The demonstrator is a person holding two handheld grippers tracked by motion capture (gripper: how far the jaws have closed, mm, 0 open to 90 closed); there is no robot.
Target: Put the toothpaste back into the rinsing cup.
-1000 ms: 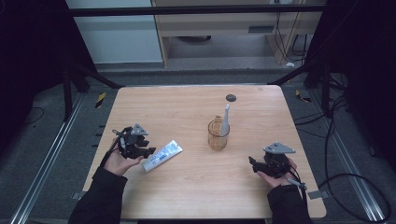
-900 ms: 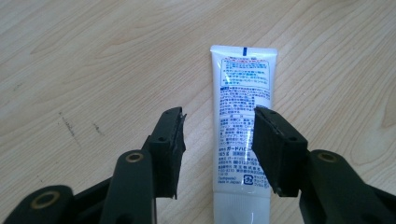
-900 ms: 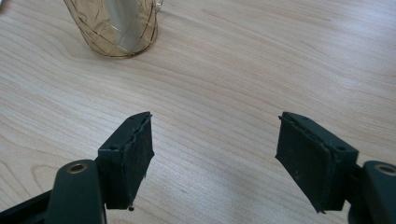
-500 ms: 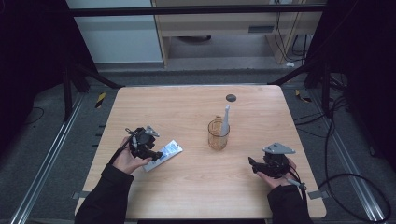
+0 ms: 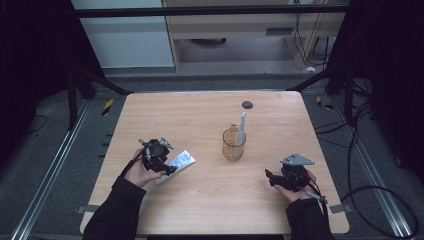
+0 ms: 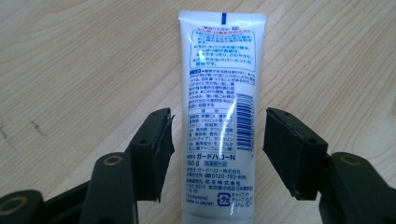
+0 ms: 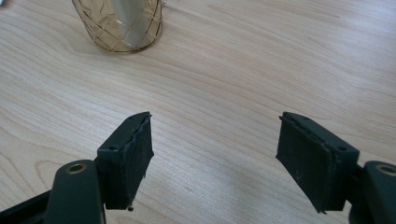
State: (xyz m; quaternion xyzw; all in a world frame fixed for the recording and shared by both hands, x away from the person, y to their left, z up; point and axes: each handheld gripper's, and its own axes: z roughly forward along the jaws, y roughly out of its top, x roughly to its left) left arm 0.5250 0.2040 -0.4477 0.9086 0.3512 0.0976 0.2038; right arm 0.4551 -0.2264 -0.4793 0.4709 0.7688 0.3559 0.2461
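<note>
Left gripper view: left tongs (image 6: pixel 217 144) have just been opening, now wide astride the toothpaste tube (image 6: pixel 219 116), pads clear, lined up for a grab. Right tongs (image 7: pixel 212 158) open, empty, parked at 5 o'clock of the glass cup (image 7: pixel 119 25).

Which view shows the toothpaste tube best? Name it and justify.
The left gripper view: the toothpaste tube lies flat on the table between the left gripper's open jaws, its printed back legible, pads clear of it. The high view shows it small, partly hidden by that gripper.
</note>
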